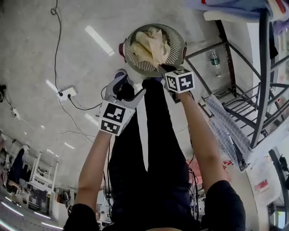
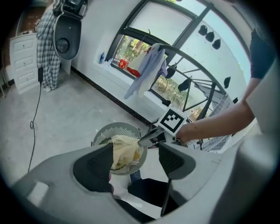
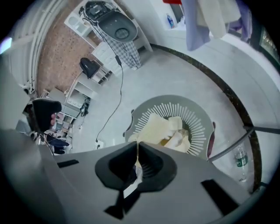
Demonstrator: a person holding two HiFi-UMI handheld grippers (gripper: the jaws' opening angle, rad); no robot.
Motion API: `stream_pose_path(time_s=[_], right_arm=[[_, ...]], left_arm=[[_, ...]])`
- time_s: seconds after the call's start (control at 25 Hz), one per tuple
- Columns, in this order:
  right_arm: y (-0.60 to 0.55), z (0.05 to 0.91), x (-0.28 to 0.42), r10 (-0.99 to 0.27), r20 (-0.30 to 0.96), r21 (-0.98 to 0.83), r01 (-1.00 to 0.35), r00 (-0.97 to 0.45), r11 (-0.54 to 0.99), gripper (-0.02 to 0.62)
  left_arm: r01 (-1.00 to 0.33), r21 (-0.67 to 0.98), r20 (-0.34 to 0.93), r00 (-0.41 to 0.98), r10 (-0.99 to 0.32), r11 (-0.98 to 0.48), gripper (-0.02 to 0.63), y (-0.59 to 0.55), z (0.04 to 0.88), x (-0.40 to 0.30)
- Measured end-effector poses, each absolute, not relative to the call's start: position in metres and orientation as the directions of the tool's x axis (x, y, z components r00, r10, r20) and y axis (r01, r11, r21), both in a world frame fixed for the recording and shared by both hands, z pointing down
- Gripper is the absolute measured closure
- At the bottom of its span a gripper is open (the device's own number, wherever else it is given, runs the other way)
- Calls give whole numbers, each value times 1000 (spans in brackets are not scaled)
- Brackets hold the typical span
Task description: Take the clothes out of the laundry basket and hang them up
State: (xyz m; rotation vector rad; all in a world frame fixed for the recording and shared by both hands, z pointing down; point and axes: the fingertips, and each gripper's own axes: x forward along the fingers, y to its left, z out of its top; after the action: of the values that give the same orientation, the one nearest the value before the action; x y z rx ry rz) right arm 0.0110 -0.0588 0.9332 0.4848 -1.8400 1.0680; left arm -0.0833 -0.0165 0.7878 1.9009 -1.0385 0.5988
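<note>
A round grey laundry basket (image 1: 135,63) stands on the floor in front of the person's feet, with a crumpled pale yellow cloth (image 1: 151,45) in it. My right gripper (image 1: 162,67) hangs just above the basket's near rim, shut on an edge of that cloth. In the right gripper view a thin fold of the yellow cloth (image 3: 159,129) runs up from the basket (image 3: 197,113) into the closed right gripper (image 3: 138,146). My left gripper (image 1: 126,88) is beside it, nearer the person, open and holding nothing. The left gripper view shows the left gripper (image 2: 135,151) with its jaws apart above the basket (image 2: 109,130).
A metal drying rack (image 1: 253,103) stands to the right, with a chequered cloth (image 1: 226,126) on a low rail and garments (image 1: 235,6) hung on top. A water bottle (image 1: 216,61) lies under it. A power strip (image 1: 67,93) and cables lie on the floor to the left.
</note>
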Motion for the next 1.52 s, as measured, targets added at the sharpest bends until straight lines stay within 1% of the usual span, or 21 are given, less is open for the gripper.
stream_pose_path(time_s=[0.12, 0.24, 0.48, 0.76, 0.96, 1.16, 1.4, 1.52], right_arm=[[-62, 883, 14, 64, 844, -476, -687, -533, 549, 583], [-56, 829, 17, 53, 818, -504, -669, -573, 546, 583], [-57, 725, 21, 16, 808, -459, -613, -589, 643, 583], [-42, 612, 23, 5, 774, -470, -569, -633, 675, 583], [-29, 521, 19, 38, 721, -484, -464, -692, 742, 583], [-28, 452, 15, 53, 690, -459, -379, -722, 803, 583], [-4, 393, 5, 93, 636, -453, -272, -766, 849, 583], [7, 374, 1, 124, 623, -439, -214, -773, 872, 583]], left_arm=[[-837, 445, 724, 546, -421, -320, 295, -18, 762, -83], [-821, 451, 703, 568, -428, -350, 295, -17, 731, -80], [-795, 397, 677, 591, -439, -458, 295, -44, 675, -82], [-754, 335, 659, 616, -431, -565, 295, -63, 593, -79], [-696, 249, 646, 637, -420, -673, 295, -72, 545, -75], [-616, 188, 670, 650, -359, -765, 295, -75, 528, -69], [-584, 168, 667, 661, -344, -794, 295, -63, 514, -62], [-537, 184, 653, 693, -306, -823, 295, -61, 510, -53]])
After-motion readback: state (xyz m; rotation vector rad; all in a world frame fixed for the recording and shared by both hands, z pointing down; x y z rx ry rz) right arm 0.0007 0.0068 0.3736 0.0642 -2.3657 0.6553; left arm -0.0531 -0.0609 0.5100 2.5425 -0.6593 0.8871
